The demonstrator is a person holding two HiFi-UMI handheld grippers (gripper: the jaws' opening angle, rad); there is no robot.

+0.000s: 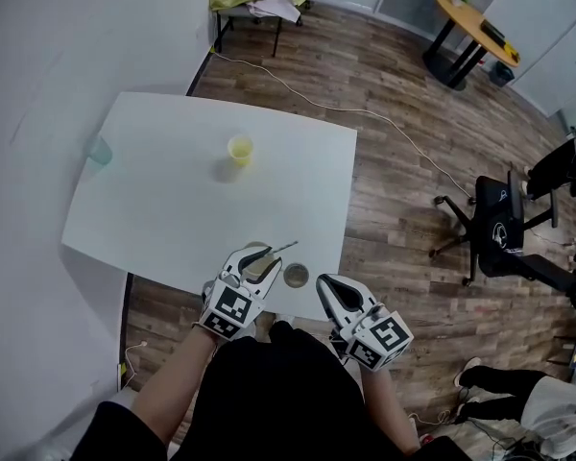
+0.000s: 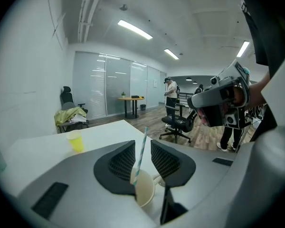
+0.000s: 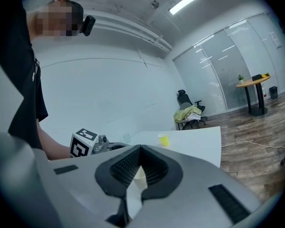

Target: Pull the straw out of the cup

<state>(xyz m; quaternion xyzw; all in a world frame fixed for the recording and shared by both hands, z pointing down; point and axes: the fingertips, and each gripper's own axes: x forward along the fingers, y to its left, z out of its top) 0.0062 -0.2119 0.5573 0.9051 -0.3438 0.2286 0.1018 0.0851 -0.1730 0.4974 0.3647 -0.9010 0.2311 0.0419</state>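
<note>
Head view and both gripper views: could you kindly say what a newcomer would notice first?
A striped straw stands in a pale cup between the jaws of the open left gripper, at the near edge of the white table. The right gripper sits shut beside it, and a yellow cup stands mid-table.

open-plan office. glass partition walls (image 2: 114, 82) down one side, ceiling strip lights (image 2: 134, 29), wood-plank floor (image 1: 384, 161), black swivel office chair (image 1: 499, 224), round wooden meeting table (image 1: 470, 17) on a black base, plain white work table (image 1: 173, 190), cable (image 1: 403, 128) trailing across floor.
</note>
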